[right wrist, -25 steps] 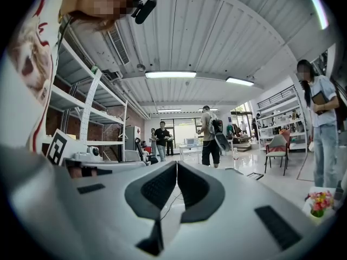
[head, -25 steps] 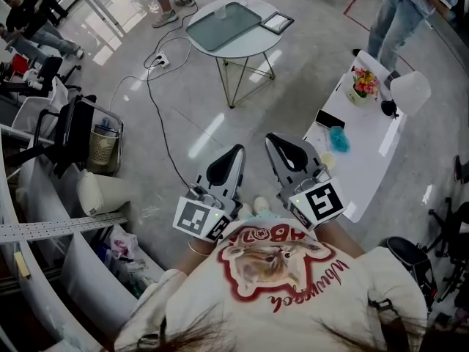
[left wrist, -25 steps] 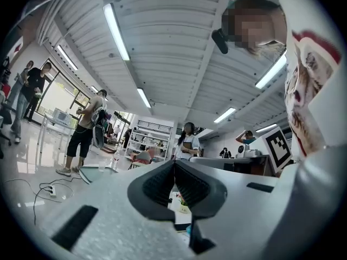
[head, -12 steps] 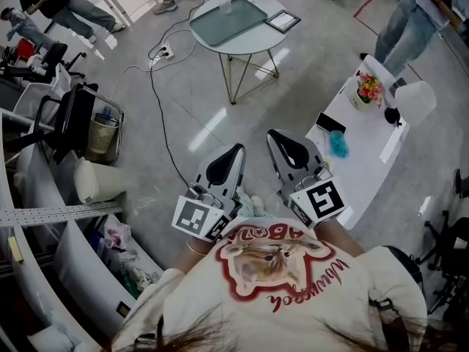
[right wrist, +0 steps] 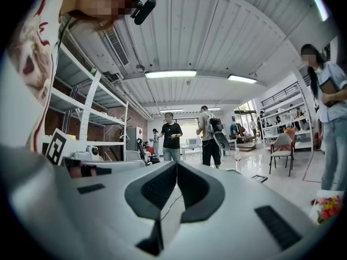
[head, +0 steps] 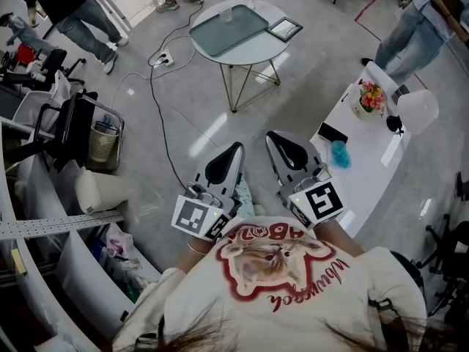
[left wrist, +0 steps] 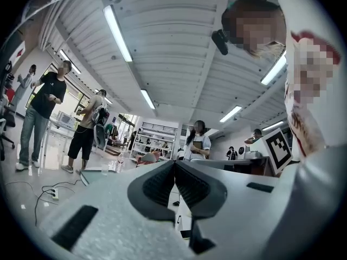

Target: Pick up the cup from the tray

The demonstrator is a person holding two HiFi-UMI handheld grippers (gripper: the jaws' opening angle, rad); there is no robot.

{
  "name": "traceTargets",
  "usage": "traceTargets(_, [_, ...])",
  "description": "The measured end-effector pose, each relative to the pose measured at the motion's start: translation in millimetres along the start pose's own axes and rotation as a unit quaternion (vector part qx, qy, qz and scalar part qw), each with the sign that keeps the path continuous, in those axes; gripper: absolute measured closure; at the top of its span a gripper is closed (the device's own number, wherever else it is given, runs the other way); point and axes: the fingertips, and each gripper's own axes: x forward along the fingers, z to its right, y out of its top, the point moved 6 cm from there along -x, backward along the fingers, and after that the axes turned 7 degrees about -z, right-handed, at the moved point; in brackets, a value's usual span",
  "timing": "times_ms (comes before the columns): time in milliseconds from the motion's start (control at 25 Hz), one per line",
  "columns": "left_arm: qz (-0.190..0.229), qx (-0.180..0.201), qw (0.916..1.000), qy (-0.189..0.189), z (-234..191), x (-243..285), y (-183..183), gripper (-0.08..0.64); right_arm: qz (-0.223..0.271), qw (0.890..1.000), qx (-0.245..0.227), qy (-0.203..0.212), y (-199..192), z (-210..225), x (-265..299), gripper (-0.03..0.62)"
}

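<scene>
Ahead on grey rectangular tray (head: 245, 29), small clear cup (head: 227, 13); left hand-held gripper (head: 237, 150), right hand-held gripper (head: 270, 138) closed, empty; toppling risk if unopened.

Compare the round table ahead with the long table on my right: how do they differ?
The round table is circular on thin metal legs; the long table is a narrow rectangle, legs unseen. The round table holds the tray with the cup; the long table holds flowers, a phone and a teal object. Both have pale tops.
</scene>
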Motion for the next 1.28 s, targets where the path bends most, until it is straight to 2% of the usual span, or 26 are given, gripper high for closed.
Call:
traceTargets(920, [-0.020,-0.004,0.9992,-0.035,-180.5,104.8,30.2,0.546,-0.011,0.999,0.004,-0.047,31.6,81.7,183.1,0.566])
traceTargets(1280, [-0.018,-0.002,0.9985,-0.051,-224.5,129.1,40.3,0.546,-0.006,0.998,0.006,-0.068,41.1,94.7,222.9,0.566])
